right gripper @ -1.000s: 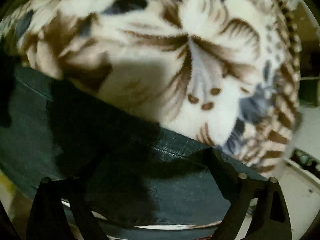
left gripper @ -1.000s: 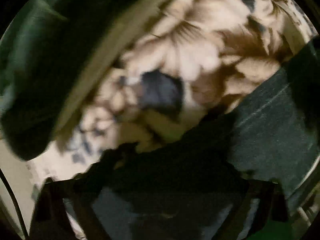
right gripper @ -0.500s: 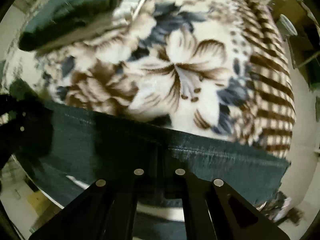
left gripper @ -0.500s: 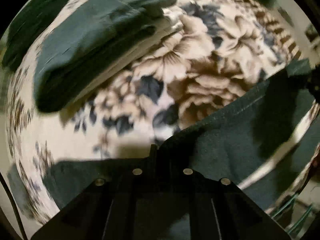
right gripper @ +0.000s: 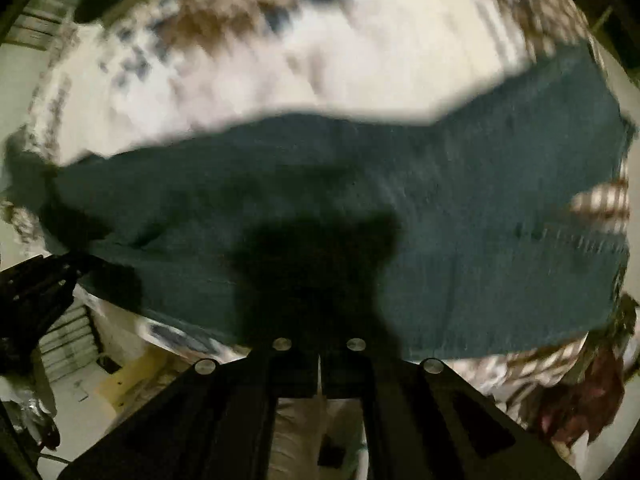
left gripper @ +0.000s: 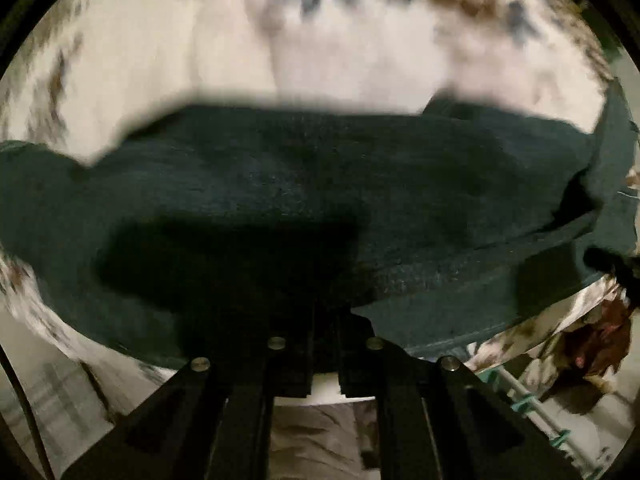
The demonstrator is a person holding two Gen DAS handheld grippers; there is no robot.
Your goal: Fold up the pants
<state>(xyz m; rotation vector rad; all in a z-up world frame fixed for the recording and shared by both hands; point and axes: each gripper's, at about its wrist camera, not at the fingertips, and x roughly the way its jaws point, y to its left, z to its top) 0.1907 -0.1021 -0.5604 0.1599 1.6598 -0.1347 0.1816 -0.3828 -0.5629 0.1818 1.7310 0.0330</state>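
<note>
Hand-held gripper, left (left gripper: 324, 354) and right (right gripper: 320, 364), each clamped nearly closed on the pants (left gripper: 320, 184) hem at 6 o'clock, stretching it flat over the blanket (left gripper: 160, 48) for folding

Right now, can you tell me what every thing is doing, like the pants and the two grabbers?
pants: dark green, spread across the blanket, near edge pinched by both grippers, blurred.
left gripper: fingers closed on the pants' near edge.
right gripper: fingers nearly together, clamped on the pants' near edge.
blanket: flowery, lying flat under the pants.
</note>
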